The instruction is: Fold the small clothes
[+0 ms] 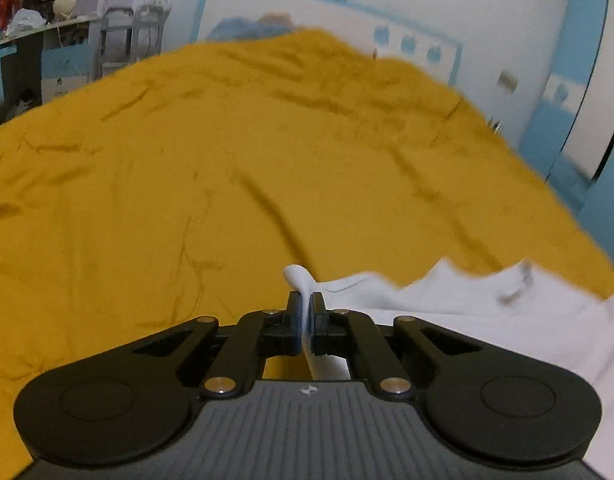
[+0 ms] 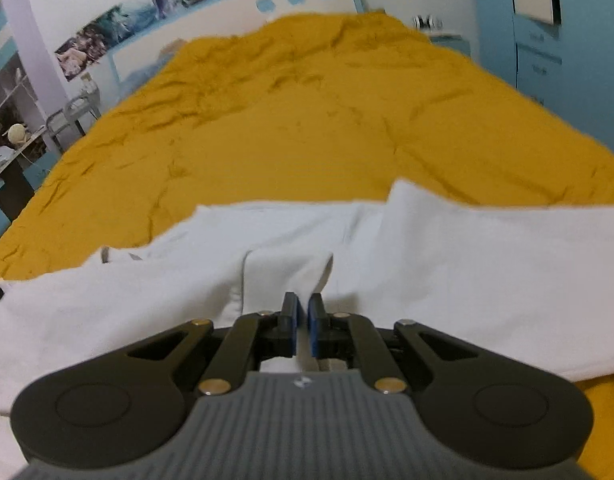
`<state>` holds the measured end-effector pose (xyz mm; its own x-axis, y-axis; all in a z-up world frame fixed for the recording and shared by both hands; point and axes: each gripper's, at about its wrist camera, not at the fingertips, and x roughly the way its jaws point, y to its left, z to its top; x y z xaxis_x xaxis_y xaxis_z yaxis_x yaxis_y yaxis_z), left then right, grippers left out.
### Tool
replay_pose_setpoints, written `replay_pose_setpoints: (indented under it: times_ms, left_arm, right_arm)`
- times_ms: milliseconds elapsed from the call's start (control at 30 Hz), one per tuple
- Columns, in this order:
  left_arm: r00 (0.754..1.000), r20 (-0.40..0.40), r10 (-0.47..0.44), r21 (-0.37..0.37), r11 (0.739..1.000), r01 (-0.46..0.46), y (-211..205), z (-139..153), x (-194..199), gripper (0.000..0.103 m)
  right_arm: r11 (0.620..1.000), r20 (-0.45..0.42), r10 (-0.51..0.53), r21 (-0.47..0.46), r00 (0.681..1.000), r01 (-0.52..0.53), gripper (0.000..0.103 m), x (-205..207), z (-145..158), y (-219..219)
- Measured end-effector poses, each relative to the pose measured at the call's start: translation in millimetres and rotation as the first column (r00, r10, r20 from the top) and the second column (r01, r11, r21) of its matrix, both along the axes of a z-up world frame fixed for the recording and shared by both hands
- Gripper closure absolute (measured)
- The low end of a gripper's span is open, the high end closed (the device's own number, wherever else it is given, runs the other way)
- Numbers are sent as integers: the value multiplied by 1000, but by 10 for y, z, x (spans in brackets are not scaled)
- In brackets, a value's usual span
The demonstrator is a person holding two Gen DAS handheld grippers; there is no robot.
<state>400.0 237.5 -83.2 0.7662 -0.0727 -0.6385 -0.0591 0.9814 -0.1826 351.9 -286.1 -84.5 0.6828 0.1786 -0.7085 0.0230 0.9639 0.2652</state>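
both grippers pinched the white garment (image 2: pixel 447 280) on the yellow bedspread (image 2: pixel 287 140): left gripper (image 1: pixel 306 312) clamped an edge, right gripper (image 2: pixel 302 316) a fold, likely to stretch it flat.

The white garment (image 1: pixel 487 320) runs off the left wrist view's right edge, its far hem smeared by blur, while gripper bodies hide its near part and the bed's (image 2: pixel 307 120) near edge.

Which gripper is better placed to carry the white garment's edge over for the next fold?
Probably left: the left gripper pinches the white garment at its free edge; the right gripper grips mid-cloth.
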Motion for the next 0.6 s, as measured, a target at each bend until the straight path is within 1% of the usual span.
replay_pose_setpoints:
  times_ms: [100, 133, 200, 233, 267, 333, 367, 400, 433, 467, 533, 600]
  left_arm:
    - [999, -48, 5, 73, 997, -2, -83, -174, 65, 98]
    - [998, -54, 28, 98, 995, -23, -96, -204, 68, 95]
    - [994, -53, 101, 128, 987, -93, -40, -194, 48, 93]
    - [989, -56, 134, 116, 985, -126, 16, -166, 31, 93]
    - [987, -57, 148, 90, 986, -142, 92, -117, -2, 93]
    - [991, -48, 127, 43, 991, -125, 149, 18, -136, 93]
    - [993, -54, 109, 33, 994, -108, 130, 77, -203, 92]
    - [994, -68, 84, 18, 996, -83, 120, 135, -270, 85]
    - [995, -78, 58, -8, 998, -59, 114, 180, -332, 76]
    - [996, -86, 40, -34, 999, -43, 93, 210, -414, 71]
    - [993, -116, 7, -102, 995, -19, 82, 211, -539, 58]
    - [989, -147, -18, -174, 985, -8, 104, 158, -654, 51]
  right_arm:
    - [1000, -54, -9, -11, 999, 8, 103, 64, -171, 52]
    - [1000, -71, -15, -12, 997, 15, 103, 74, -217, 65]
    - [1000, -77, -27, -17, 997, 25, 102, 80, -260, 47]
    - [999, -77, -34, -21, 996, 32, 101, 79, -251, 31]
    - [999, -76, -46, -27, 996, 44, 101, 69, -225, 15]
    - [997, -67, -65, -44, 996, 62, 96, 25, -133, -18]
    - [997, -62, -69, -41, 996, 67, 95, -2, -90, -39]
    - [998, -57, -68, -23, 996, 67, 94, -33, -50, -73]
    - [998, -57, -61, 9, 996, 62, 83, -66, -20, -123]
    - [997, -60, -60, 41, 996, 63, 77, -100, -5, -160]
    - [994, -69, -63, 84, 996, 69, 76, -160, -13, -208]
    - [991, -92, -64, 113, 994, 75, 76, -206, -59, -225]
